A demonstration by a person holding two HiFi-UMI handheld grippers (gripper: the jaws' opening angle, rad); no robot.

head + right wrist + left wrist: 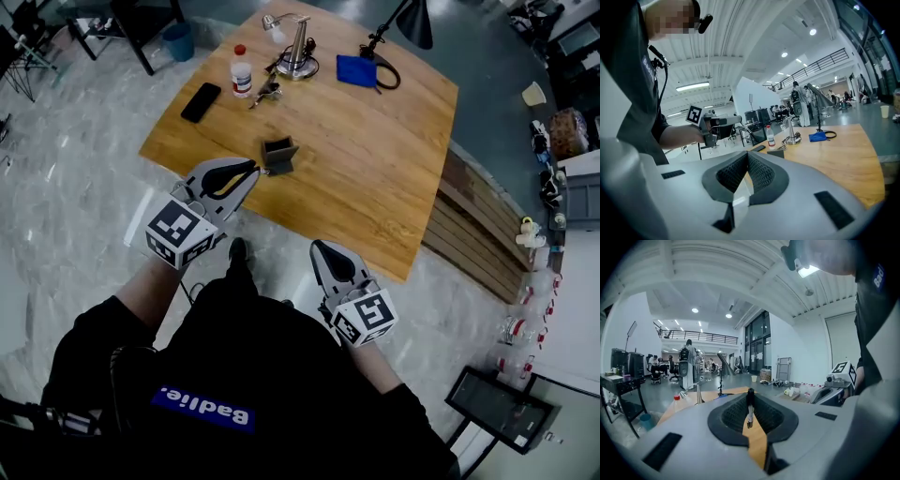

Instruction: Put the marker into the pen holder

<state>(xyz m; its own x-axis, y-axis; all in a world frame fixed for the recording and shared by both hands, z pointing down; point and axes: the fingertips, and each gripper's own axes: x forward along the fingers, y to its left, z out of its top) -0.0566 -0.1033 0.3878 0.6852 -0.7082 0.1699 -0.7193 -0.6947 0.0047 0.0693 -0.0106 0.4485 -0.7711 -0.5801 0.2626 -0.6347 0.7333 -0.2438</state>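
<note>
The marker [749, 412], with a white barrel and black cap, stands upright between the pads of my left gripper [750, 394], which is shut on it. In the head view the left gripper [249, 172] hovers at the table's near-left edge, its tips just left of the pen holder [279, 155], a small dark grey open box. The holder also shows in the right gripper view as the pen holder [776, 153]. My right gripper [318, 247] is held off the table's front edge near the person's body, jaws shut with nothing between them [747, 155].
The wooden table [375, 178] carries a black phone [201, 101], a red-capped bottle [242, 72], keys [265, 92], a silver lamp base [297, 52], a blue cloth [357, 70] and a black lamp [412, 21] at the back.
</note>
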